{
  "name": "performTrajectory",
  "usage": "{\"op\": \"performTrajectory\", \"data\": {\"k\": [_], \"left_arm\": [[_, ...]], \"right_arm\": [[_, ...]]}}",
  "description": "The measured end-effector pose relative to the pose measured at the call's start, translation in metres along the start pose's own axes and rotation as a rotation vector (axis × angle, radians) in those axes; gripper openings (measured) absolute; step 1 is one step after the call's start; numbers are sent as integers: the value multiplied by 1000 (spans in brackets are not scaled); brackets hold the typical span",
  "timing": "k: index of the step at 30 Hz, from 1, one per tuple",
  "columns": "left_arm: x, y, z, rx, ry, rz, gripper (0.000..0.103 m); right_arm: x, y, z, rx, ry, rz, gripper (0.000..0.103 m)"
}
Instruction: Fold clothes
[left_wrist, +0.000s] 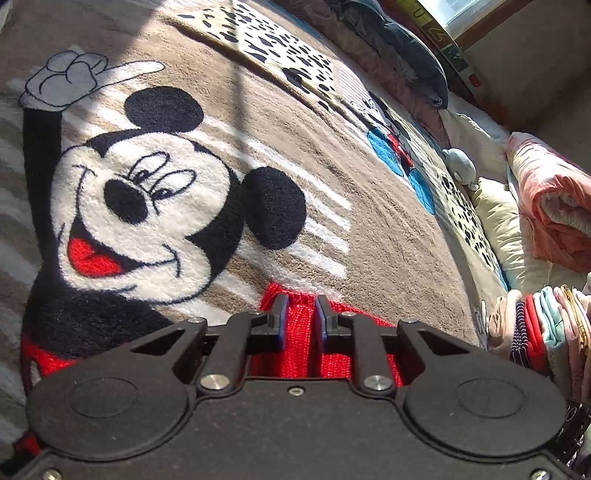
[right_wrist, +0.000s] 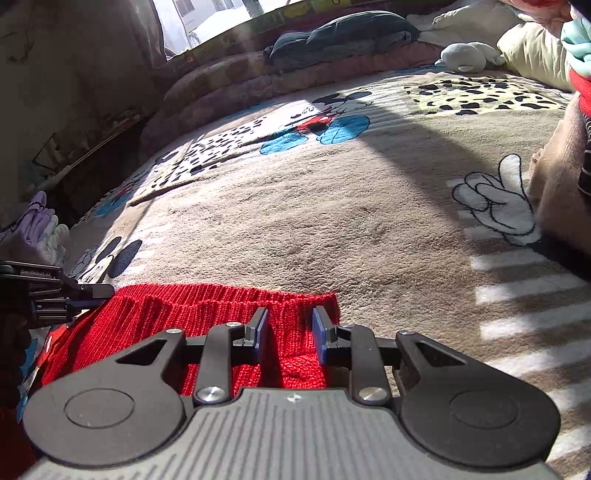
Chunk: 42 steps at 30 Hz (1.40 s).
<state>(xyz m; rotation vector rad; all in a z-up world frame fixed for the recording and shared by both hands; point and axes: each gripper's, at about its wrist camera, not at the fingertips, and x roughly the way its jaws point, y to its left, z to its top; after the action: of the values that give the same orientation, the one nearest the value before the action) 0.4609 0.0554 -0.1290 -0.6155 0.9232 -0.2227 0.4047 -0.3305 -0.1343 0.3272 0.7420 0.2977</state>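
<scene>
Left tool (left_wrist: 302, 320) has its two blue pads set a narrow way apart with a ridge of the red knit sweater (left_wrist: 301, 347) standing between them; looks pinched, though I can't tell how firmly. Right tool (right_wrist: 290, 330) is wider, a hump of the same sweater (right_wrist: 207, 308) between the pads, the pads not plainly pressing on it, so I read it as parted, not gripping yet.

Sweater lies flat on the bed, on the cartoon mouse blanket (left_wrist: 332, 155), its ribbed hem edge (right_wrist: 229, 290) running across just ahead of my right tool. In the right view my left tool (right_wrist: 92, 293) sits at the far left end of that hem, touching it. So both tools are on one edge, left and right ends.

Step, as I judge it: taking hold of the hem for a fold. Next move needs the right tool closed on the knit, then both raised together and carried evenly so the edge stays straight.

Stack of folded clothes (left_wrist: 543, 325) stands at the right, well apart from the sweater.
</scene>
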Motion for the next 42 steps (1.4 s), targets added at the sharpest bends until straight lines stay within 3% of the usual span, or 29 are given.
{"op": "performTrajectory", "data": {"k": [2, 3, 4, 6, 9, 14, 20, 22, 23, 25, 29, 32, 36, 38, 40, 42], "left_arm": [[-15, -6, -3, 19, -27, -5, 19], [-26, -10, -7, 33, -49, -13, 29], [-39, -13, -12, 50, -75, -26, 49], [-65, -19, -26, 97, -122, -18, 62], [-103, -24, -59, 160, -158, -22, 63], [-158, -37, -148, 281, -193, -14, 63], [-185, -52, -272, 529, -258, 158, 63], [-171, -52, -318, 650, -242, 243, 62], [-165, -50, -339, 702, -277, 273, 63], [-163, -47, -372, 790, -403, 316, 63], [-167, -56, -366, 834, -408, 340, 63], [-165, -40, -365, 778, -394, 315, 67], [-178, -40, -355, 703, -369, 279, 71], [-174, -34, -360, 706, -346, 284, 77], [-176, -28, -360, 645, -311, 263, 87], [-183, -32, -363, 654, -289, 283, 88]], "right_arm": [[-17, 3, 2, -1, -16, -15, 30], [-30, 5, 1, -12, -38, -24, 32], [-44, 8, -2, -26, -56, -25, 32], [-73, 15, -12, -60, -87, -15, 32], [-117, 32, -39, -107, -120, 3, 32], [-168, 79, -107, -221, -143, 39, 33], [-193, 134, -196, -382, -171, 32, 32], [-185, 141, -242, -474, -158, -45, 32], [-187, 142, -262, -499, -191, -74, 32], [-194, 150, -270, -539, -218, -113, 32], [-210, 157, -261, -554, -244, -130, 34], [-201, 142, -263, -464, -164, -101, 37], [-208, 148, -267, -469, -168, -115, 39], [-210, 142, -265, -411, -159, -92, 40], [-217, 135, -263, -353, -156, -69, 45], [-224, 119, -263, -232, -142, -38, 52]]}}
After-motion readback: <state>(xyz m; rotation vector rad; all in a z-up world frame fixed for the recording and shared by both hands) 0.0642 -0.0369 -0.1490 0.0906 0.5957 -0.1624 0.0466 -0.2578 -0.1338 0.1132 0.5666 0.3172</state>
